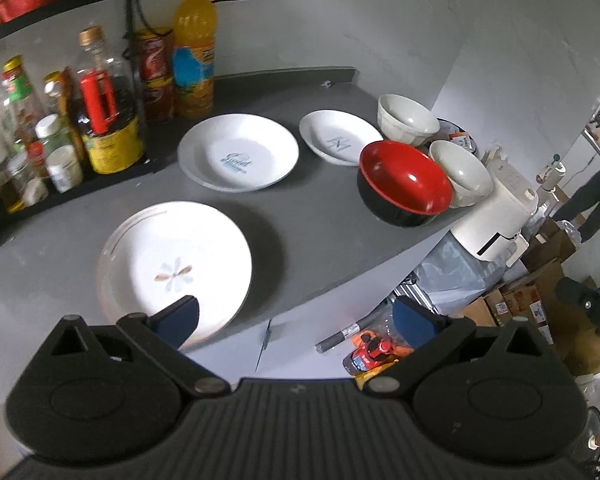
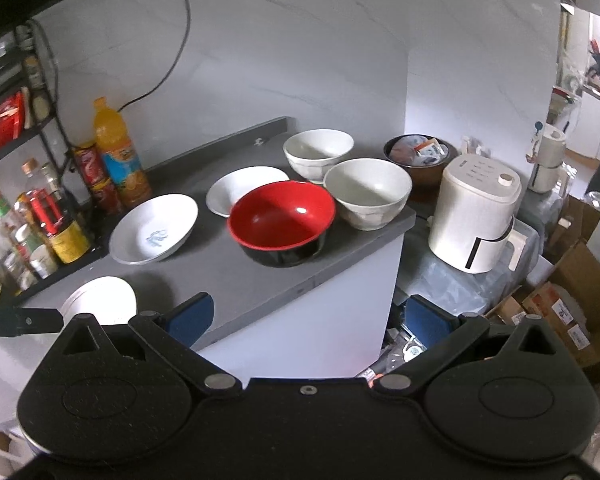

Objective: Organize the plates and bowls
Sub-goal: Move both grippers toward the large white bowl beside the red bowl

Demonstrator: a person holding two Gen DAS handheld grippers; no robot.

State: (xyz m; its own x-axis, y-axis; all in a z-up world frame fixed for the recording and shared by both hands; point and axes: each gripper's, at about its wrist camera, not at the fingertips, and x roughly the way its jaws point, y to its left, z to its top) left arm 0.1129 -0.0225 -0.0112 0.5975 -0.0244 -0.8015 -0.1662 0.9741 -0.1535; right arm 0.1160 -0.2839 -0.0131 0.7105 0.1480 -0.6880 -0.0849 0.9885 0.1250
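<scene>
Left gripper [image 1: 296,320]: jaws spread wide, nothing held; one blue pad is seen over the near rim of the flower plate [image 1: 174,266], contact cannot be told.
Right gripper [image 2: 306,320]: jaws spread wide, nothing held; hung off the counter's front edge, short of the red bowl [image 2: 282,224].
Counter [image 1: 324,240]: grey, carries all the crockery.
Plates: flower plate lies at the front edge, left; lettered plate [image 1: 238,152] behind it, mid-counter; small plate [image 1: 340,136] toward the back right. All three are laid singly, well apart, none stacked.
Bowls: red bowl at the right edge; one white bowl [image 2: 368,192] just beside it at the right corner, touching or nearly so; second white bowl [image 2: 318,154] behind, at the back. All upright, not nested.
Grouping: bowls are already gathered right, plates spread left, so stacking by kind is judged the work left.
Pose: both tools are held level-to-downward, pointed across the counter from the front edge, left tool lower and nearer its plate.
Likely first pick: flower plate, being nearest the left tool.
Bottles [image 1: 100,104]: crowded at the left back corner; clearance there is judged tight.
</scene>
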